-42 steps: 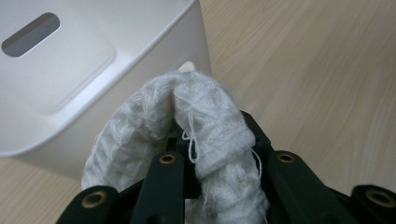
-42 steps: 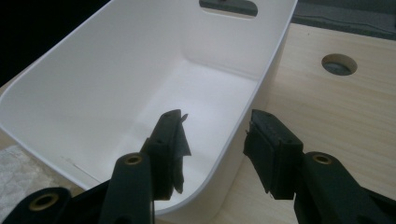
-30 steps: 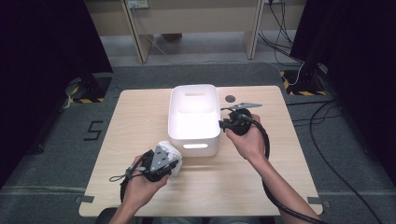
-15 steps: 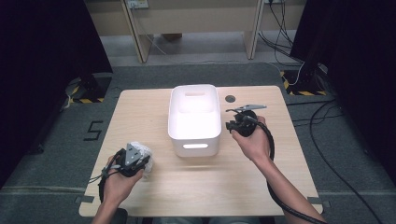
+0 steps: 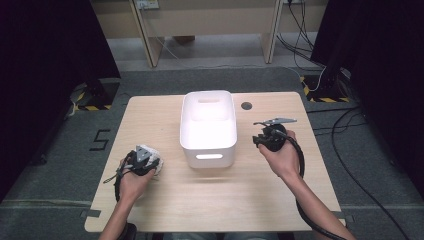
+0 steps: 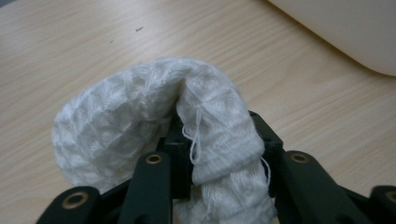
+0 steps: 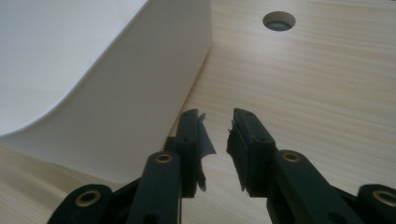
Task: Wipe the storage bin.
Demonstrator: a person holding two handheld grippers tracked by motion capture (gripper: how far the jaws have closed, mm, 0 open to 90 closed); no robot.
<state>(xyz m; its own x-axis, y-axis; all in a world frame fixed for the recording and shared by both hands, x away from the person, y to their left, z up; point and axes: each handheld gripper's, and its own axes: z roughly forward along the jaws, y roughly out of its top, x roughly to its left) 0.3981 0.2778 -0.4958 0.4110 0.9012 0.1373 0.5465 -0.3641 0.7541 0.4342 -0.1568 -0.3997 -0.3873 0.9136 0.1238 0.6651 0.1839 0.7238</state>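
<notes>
A white knitted cloth (image 6: 116, 126) is bunched between the jaws of my left gripper (image 6: 219, 135). It fills the gap and touches both pads, though the jaws have just been opening. In the high view the left gripper (image 5: 144, 159) and the cloth (image 5: 154, 163) sit low over the table's front left. The white plastic bin (image 5: 207, 150) stands in the middle. My right gripper (image 5: 257, 141) is just right of the bin, jaws pointing at its side wall (image 7: 93, 70). The right gripper (image 7: 217, 119) is open with nothing between its pads, and its jaws have just been opening.
The wooden table (image 5: 260, 200) has a round cable hole (image 5: 246, 105) behind the right hand, also seen as the hole (image 7: 279, 20). A corner of the bin (image 6: 341, 28) lies ahead of the left gripper. Desk legs and cables stand on the floor beyond the table.
My left hand carried the cloth leftward and down, away from the bin's front corner to the table's front left. The right hand drew back slightly to the right of the bin.
</notes>
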